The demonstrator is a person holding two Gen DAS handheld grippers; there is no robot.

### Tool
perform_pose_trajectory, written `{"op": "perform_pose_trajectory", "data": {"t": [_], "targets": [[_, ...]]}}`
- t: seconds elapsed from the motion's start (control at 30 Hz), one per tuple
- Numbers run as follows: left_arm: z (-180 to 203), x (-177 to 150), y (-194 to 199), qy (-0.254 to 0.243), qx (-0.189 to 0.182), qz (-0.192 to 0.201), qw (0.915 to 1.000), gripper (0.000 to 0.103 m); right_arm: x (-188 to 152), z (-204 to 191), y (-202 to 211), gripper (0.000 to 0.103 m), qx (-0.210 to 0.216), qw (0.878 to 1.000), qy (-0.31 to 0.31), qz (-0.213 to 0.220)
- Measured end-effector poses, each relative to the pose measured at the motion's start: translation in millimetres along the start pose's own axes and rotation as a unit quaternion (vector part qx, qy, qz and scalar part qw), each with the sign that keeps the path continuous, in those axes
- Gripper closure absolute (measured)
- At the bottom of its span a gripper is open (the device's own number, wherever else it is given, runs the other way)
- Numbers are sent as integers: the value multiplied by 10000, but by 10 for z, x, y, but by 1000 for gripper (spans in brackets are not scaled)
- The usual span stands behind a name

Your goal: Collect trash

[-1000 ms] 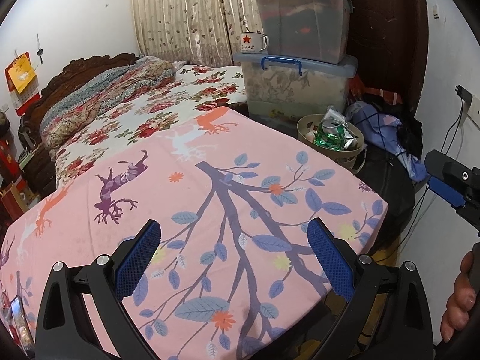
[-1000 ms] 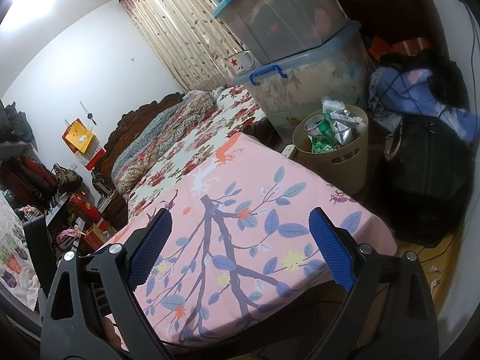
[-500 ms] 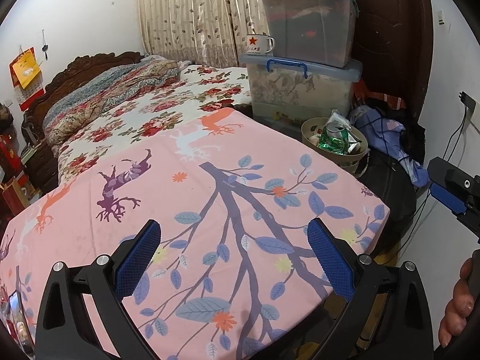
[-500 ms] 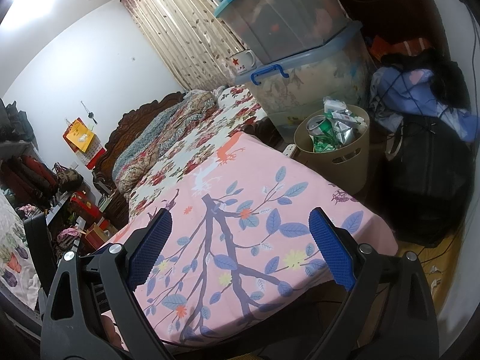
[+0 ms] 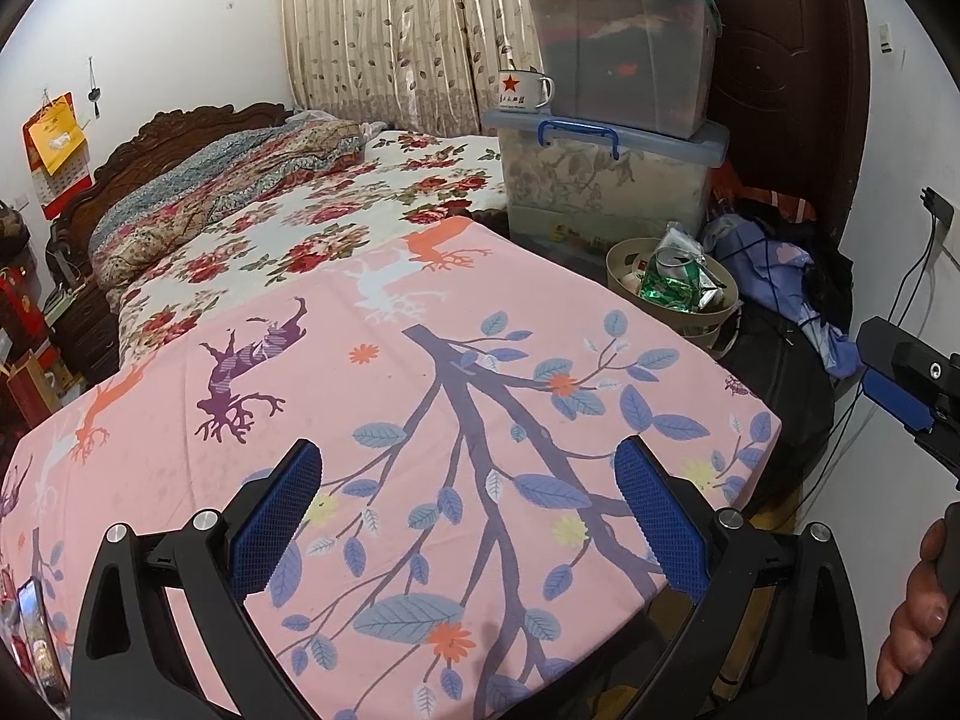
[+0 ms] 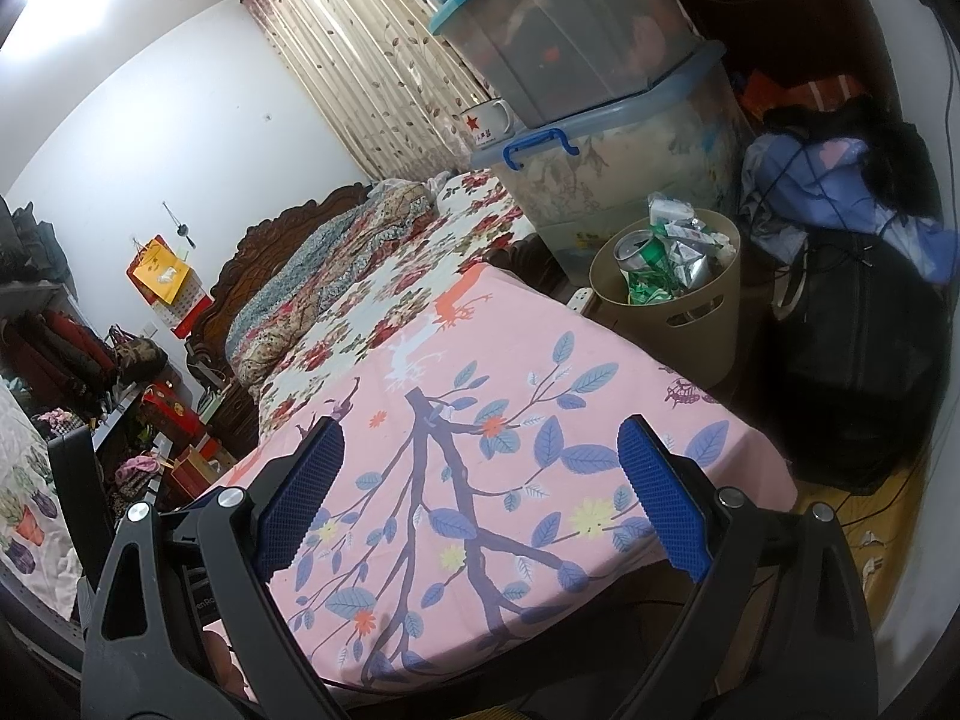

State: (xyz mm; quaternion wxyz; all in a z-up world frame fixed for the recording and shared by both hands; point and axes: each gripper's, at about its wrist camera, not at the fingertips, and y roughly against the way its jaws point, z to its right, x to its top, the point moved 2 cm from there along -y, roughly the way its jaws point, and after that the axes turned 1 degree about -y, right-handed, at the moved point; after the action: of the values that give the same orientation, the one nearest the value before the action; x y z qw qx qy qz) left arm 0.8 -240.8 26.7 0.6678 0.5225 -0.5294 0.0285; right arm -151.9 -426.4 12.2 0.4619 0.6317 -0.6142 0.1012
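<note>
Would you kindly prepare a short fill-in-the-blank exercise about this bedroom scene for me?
1. The tan waste bin standing past the far corner of the pink sheet holds a crushed green ____.
2. The white mug on the lower storage box bears a red ____.
3. The jaws of both the left gripper and right gripper are ____.

Missing words: can; star; open
</note>
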Motion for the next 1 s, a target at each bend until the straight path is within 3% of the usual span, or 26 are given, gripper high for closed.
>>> {"op": "perform_pose_trajectory", "data": {"t": [1.0], "targets": [[-23,-1,-7,4,38,-12,10000,9,-3,-5,2,11,2,10000,-16,-2]]}}
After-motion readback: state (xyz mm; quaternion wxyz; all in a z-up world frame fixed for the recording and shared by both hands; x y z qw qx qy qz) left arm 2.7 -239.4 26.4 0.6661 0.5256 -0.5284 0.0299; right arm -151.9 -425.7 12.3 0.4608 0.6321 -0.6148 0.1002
